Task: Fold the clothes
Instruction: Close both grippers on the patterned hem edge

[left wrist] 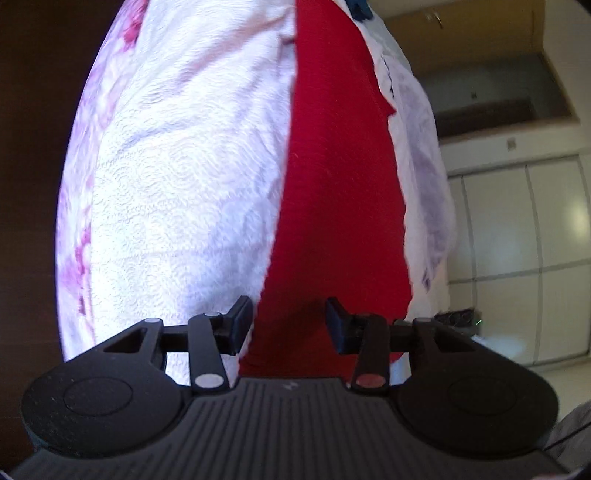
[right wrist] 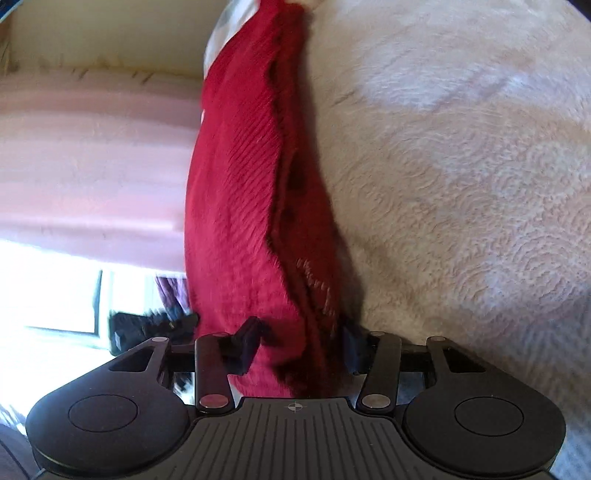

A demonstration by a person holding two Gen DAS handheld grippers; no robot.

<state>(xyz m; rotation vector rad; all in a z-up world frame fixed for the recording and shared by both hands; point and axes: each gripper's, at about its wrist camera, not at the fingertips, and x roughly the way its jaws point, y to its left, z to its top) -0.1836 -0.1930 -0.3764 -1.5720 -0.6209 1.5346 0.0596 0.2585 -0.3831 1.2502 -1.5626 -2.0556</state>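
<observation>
A red garment [left wrist: 332, 177] lies as a long strip down a white textured bedspread [left wrist: 177, 192]. My left gripper [left wrist: 289, 325] hovers over its near end. The jaws stand apart, the flat red cloth spreads wider than the gap, and neither pad visibly pinches it. In the right wrist view the red garment [right wrist: 240, 206] is a thick ribbed fold with a darker fringed edge, on the cream bedspread [right wrist: 461, 184]. My right gripper [right wrist: 299, 347] has that fold bunched between its fingers, and both pads press into the cloth.
A dark blue item [left wrist: 360, 9] shows at the far end of the bed. White wardrobe doors [left wrist: 517, 240] and a pale floor [left wrist: 498, 343] lie to the right. A pink curtain [right wrist: 92, 155], a bright window [right wrist: 55, 295] and a dark object [right wrist: 147, 328] show left in the right wrist view.
</observation>
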